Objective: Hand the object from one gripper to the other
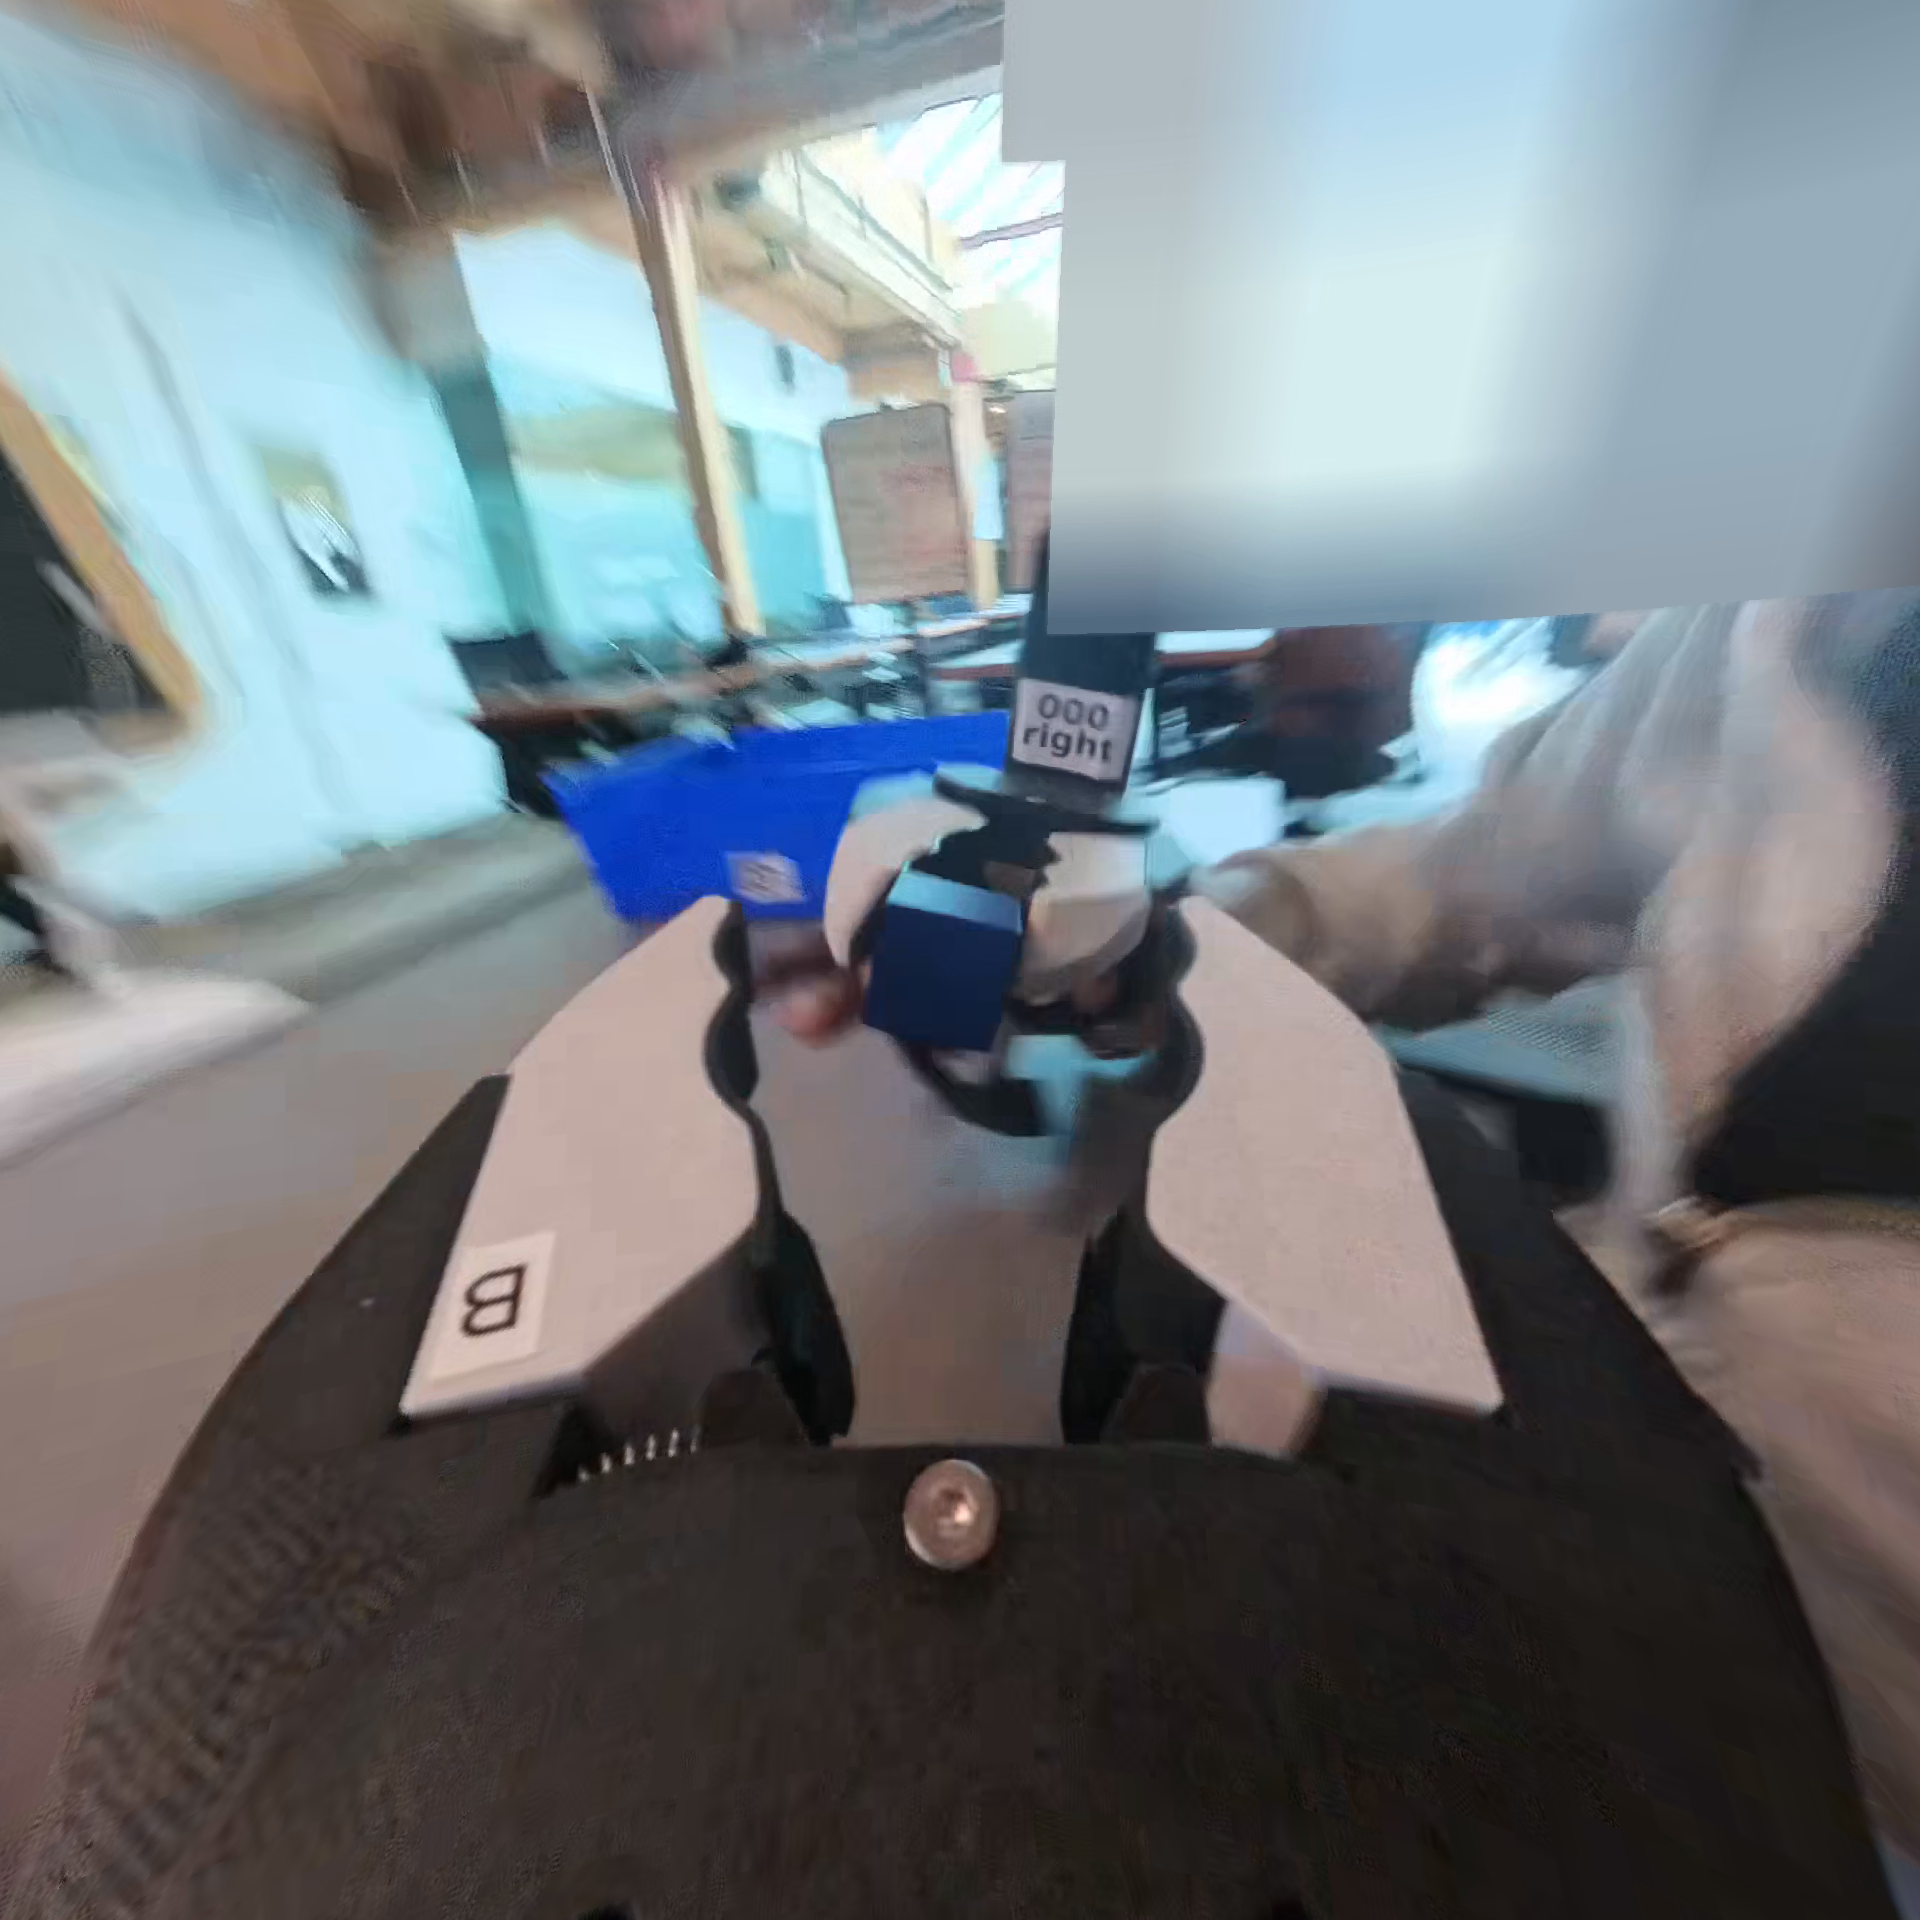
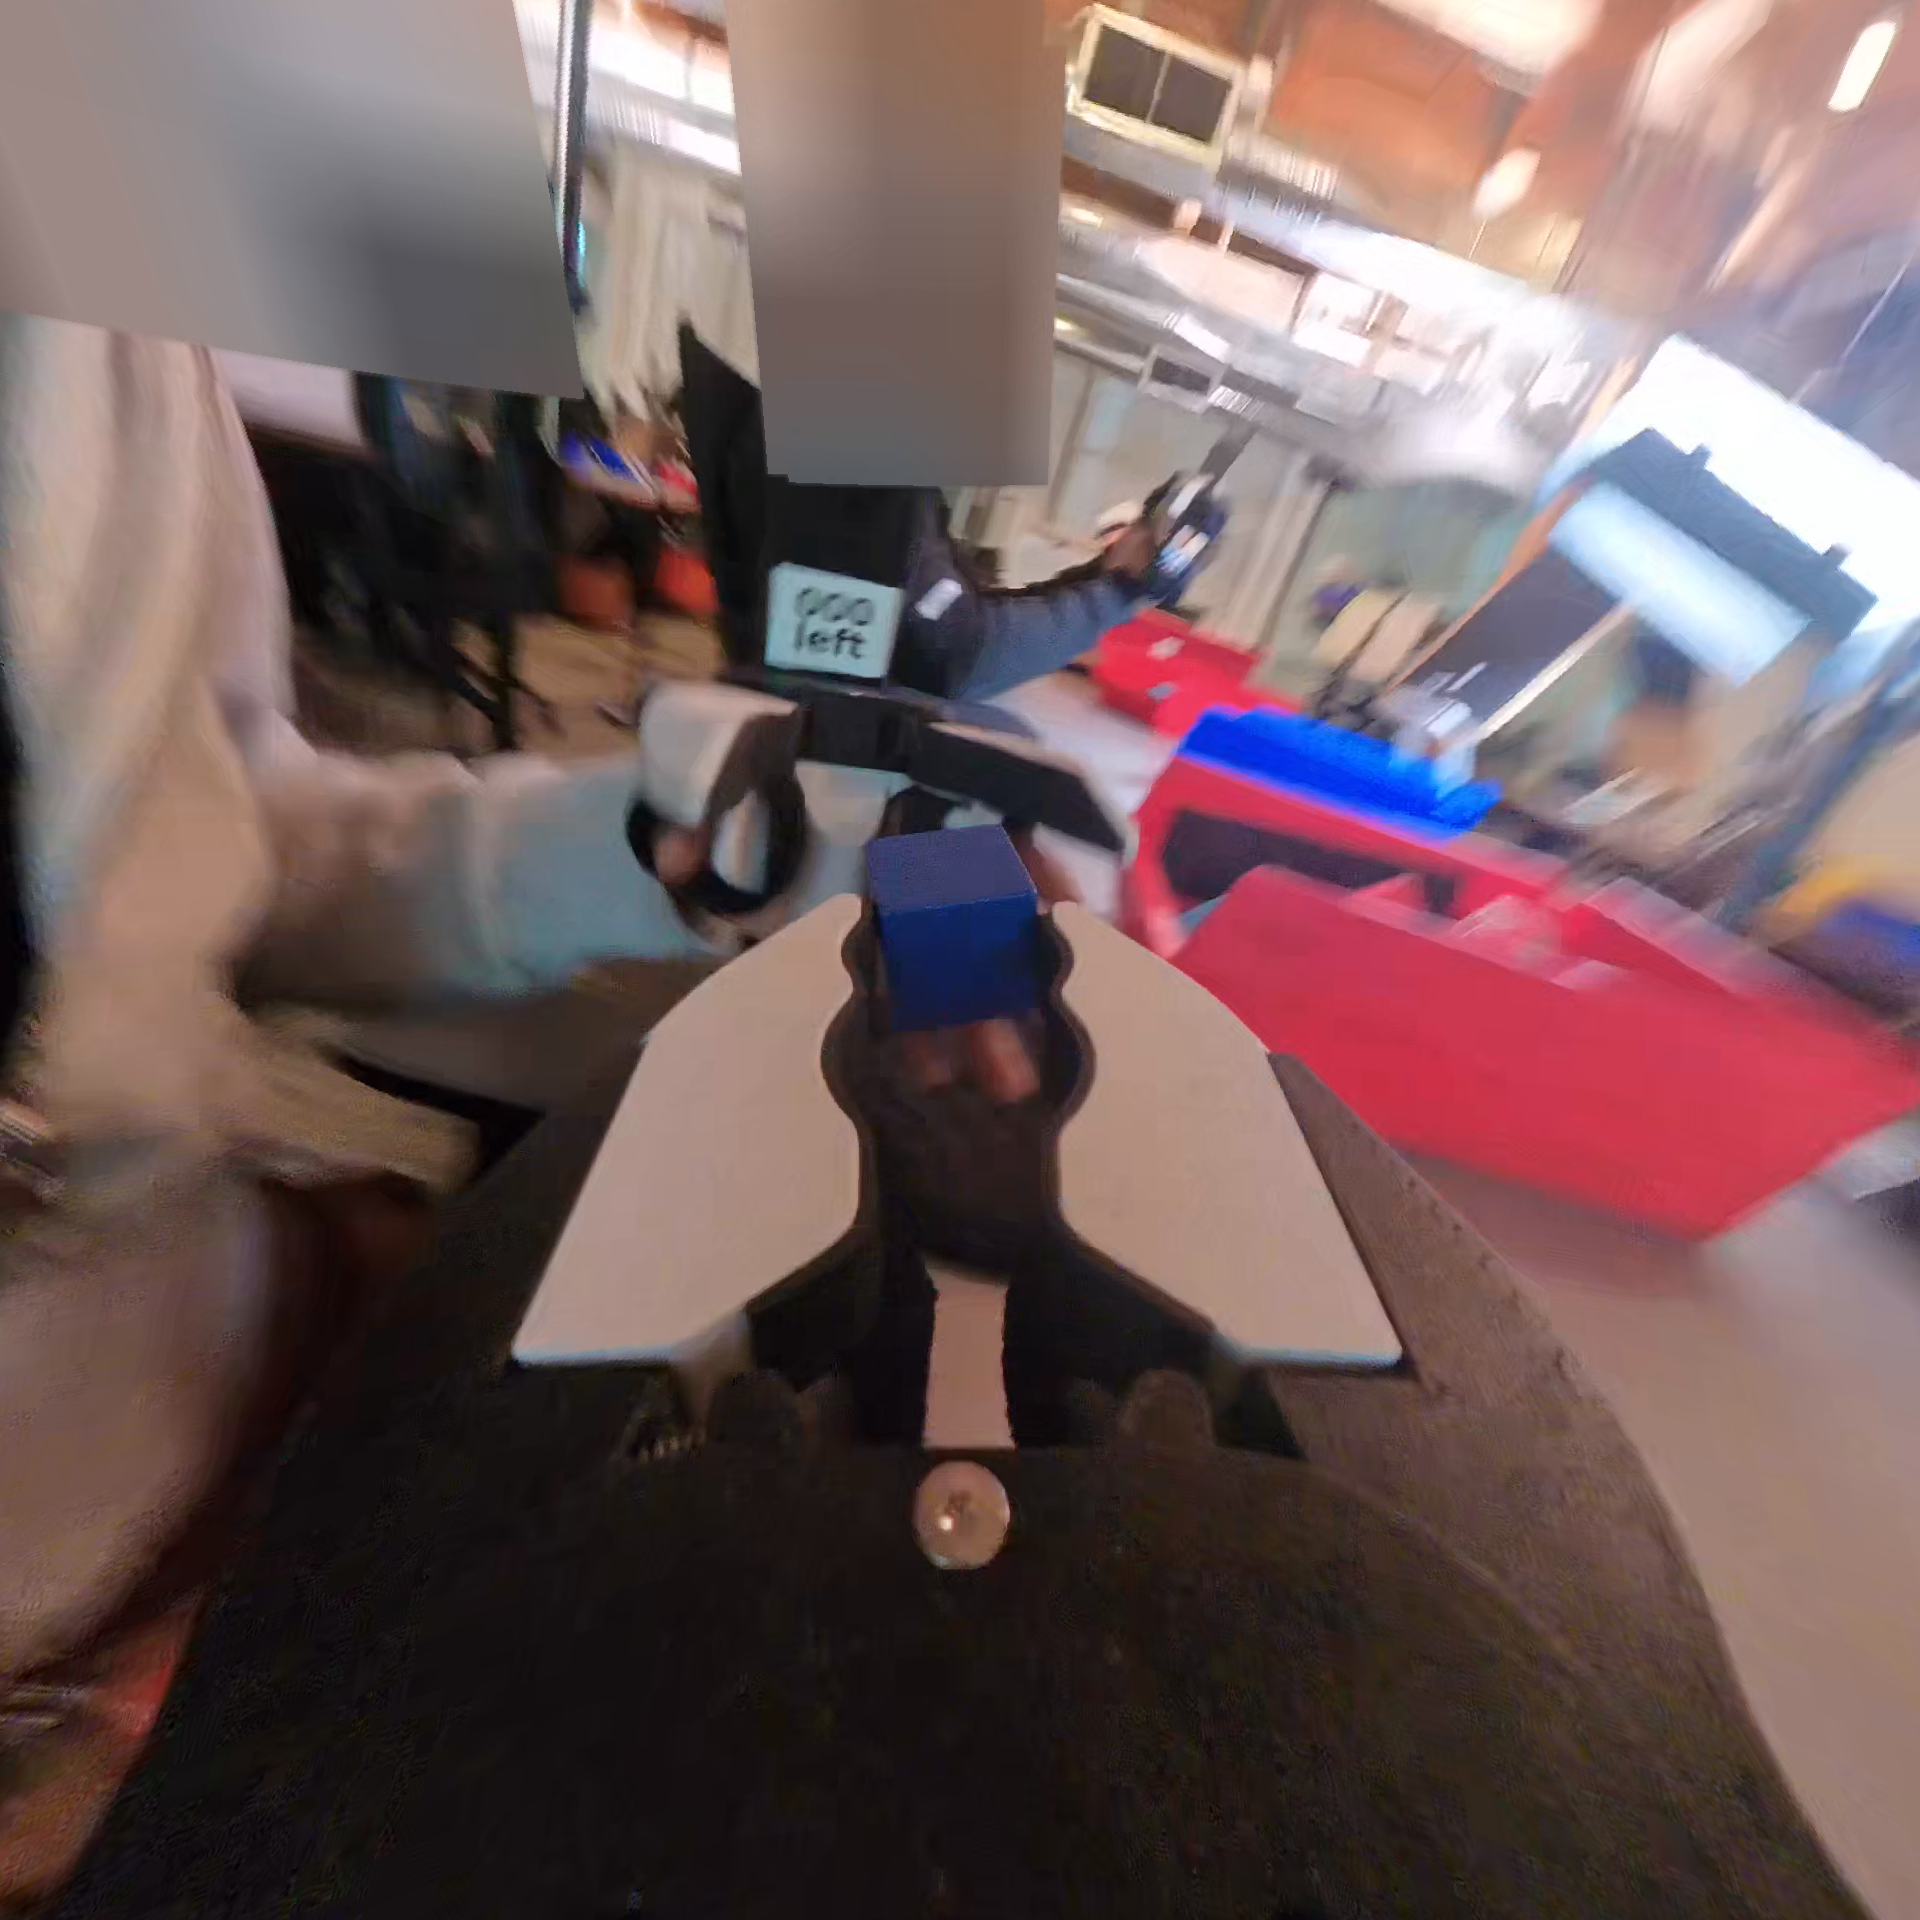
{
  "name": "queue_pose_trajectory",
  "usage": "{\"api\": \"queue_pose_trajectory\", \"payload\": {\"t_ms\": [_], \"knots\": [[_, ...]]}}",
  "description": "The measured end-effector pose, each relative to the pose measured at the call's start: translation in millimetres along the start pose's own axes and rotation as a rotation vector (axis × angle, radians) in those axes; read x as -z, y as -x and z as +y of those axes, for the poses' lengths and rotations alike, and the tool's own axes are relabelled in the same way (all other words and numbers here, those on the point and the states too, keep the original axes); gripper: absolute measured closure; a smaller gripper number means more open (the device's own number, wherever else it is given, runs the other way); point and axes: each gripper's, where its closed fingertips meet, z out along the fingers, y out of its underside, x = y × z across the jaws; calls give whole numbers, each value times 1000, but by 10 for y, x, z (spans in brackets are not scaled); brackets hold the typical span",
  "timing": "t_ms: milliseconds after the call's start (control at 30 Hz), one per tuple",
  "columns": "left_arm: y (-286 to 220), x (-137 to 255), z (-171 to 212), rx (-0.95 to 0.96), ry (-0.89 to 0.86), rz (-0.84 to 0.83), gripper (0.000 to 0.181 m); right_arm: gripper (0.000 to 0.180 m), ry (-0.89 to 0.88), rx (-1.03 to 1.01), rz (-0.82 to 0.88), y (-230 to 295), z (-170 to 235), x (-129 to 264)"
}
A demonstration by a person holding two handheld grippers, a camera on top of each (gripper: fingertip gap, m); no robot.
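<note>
The right tool [image 2: 956, 971], closest to its own camera, is clamped on the blue cube [image 2: 954, 935] at its fingertips. In the left wrist view the left tool [image 1: 956, 977] stands spread wide and empty, and the cube [image 1: 943, 966] hangs ahead of it, roughly in line with the gap between its fingertips, held in mid-air by the right tool [image 1: 982, 935]. This looks like the approach step of the handover. Next, I judge, the left tool must advance until its fingers flank the cube, close, and only then should the right let go.
</note>
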Motion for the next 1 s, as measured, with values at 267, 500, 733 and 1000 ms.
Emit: {"api": "queue_pose_trajectory", "payload": {"t_ms": [267, 500, 733, 1000], "knots": [[94, -25, 285, -682, 245, -152, 118, 151, -26, -927, -324, 73, 72, -13], [75, -56, 378, -866, 307, -150, 145, 151, 78, -1052, -358, 148, 211, -42], [155, -69, 216, -318, 169, -160, 152, 114, -155, -788, -207, -86, -56, 2], [-82, -14, 53, 356, 107, 82, 153, 109, -67, 533, 103, 83, -109, 14]]}}
